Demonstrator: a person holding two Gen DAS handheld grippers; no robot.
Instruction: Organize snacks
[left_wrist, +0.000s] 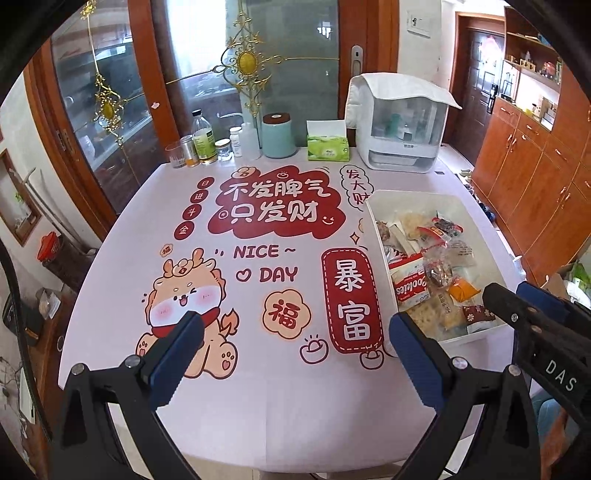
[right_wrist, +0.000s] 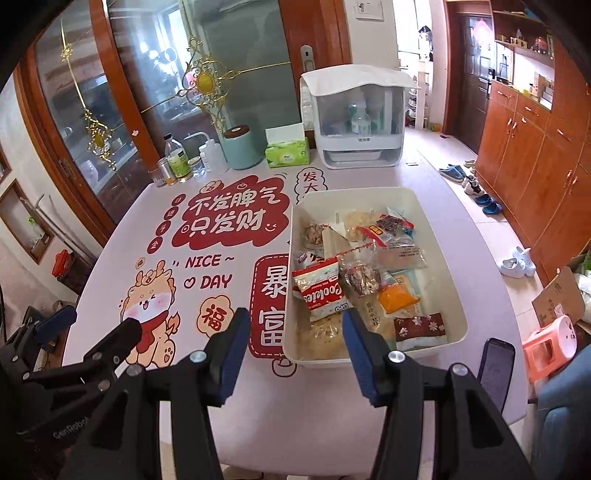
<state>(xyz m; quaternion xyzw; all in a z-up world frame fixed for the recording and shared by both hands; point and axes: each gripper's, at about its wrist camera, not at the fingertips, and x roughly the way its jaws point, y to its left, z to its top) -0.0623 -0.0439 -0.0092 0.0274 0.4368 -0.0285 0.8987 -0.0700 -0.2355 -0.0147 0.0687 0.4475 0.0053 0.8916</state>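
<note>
A white rectangular bin (right_wrist: 448, 266) on the right side of the table holds several snack packets, among them a red and white cookies pack (right_wrist: 319, 290), an orange packet (right_wrist: 399, 299) and a dark floral packet (right_wrist: 419, 326). The bin also shows in the left wrist view (left_wrist: 376, 225). My left gripper (left_wrist: 295, 325) is open and empty above the printed tablecloth, left of the bin. My right gripper (right_wrist: 293, 325) is open and empty over the bin's near left corner. The right gripper shows at the right in the left wrist view (left_wrist: 517, 295).
At the table's far edge stand bottles and jars (right_wrist: 177, 162), a teal canister (right_wrist: 242, 147), a green tissue box (right_wrist: 287, 153) and a white covered rack (right_wrist: 358, 122). A phone (right_wrist: 495, 369) lies at the near right edge. A pink stool (right_wrist: 550, 345) and shoes are on the floor.
</note>
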